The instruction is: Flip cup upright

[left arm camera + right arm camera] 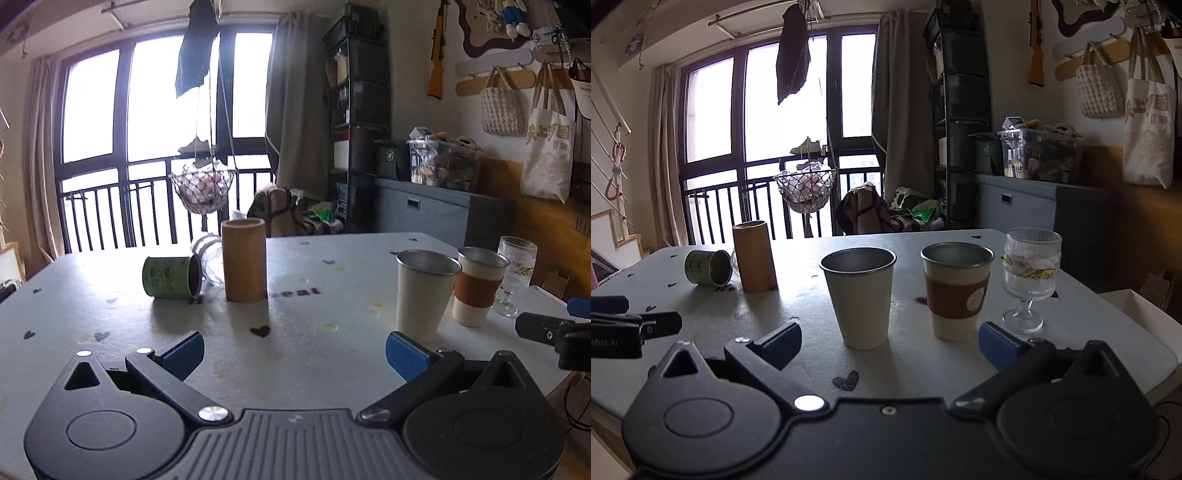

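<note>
I am finding the task not yet begun. The green cup (170,277) is lying on its side at the counter's (314,354) far left, mouth facing right, just beside the upright bamboo tube (244,260). I am holding the left tool (295,350) spread apart and empty, well short of it. The right tool (890,341) is likewise gaping, facing the white cup (860,295).

The left hand-held gripper (294,353) is held level and low, its jaws spread wide with nothing between the blue fingertips (406,355). The right hand-held gripper (889,345) sits beside it at similar height, jaws equally wide and empty. Each one's tip shows at the edge of the other's view.
</note>
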A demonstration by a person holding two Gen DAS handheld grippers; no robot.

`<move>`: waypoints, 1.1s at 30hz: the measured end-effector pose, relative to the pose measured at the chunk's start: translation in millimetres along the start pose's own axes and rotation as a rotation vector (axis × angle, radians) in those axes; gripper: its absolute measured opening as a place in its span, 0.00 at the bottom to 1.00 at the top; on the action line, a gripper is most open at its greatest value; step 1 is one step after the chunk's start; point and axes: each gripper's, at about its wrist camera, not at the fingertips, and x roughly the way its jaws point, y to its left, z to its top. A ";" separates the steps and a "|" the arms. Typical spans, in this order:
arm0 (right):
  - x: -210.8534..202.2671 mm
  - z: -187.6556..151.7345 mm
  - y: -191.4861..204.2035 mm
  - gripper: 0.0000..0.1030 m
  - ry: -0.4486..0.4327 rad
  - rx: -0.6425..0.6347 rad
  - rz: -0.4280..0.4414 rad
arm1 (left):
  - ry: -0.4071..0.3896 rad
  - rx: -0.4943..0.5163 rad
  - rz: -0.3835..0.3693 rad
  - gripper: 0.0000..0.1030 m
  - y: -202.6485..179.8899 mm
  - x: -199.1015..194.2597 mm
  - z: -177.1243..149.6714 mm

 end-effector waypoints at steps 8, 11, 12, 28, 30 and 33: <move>-11.6 -1.0 3.7 1.00 -0.022 -0.013 -0.020 | -0.031 0.010 0.007 1.00 -2.8 -10.6 0.0; -12.6 -0.4 3.2 1.00 -0.024 -0.011 -0.025 | -0.035 0.015 0.008 1.00 -2.9 -12.4 -0.7; -13.0 0.0 3.2 1.00 -0.026 -0.012 -0.027 | -0.035 0.014 0.008 1.00 -2.4 -12.8 -1.0; -13.2 0.3 5.4 1.00 -0.027 -0.013 -0.028 | -0.024 0.000 0.019 1.00 -0.7 -11.9 -1.8; -13.1 0.1 5.7 1.00 -0.025 -0.013 -0.030 | -0.023 -0.001 0.020 1.00 0.1 -12.5 -1.9; -13.1 0.4 5.6 1.00 -0.026 -0.013 -0.030 | -0.024 -0.003 0.022 1.00 0.8 -13.1 -2.0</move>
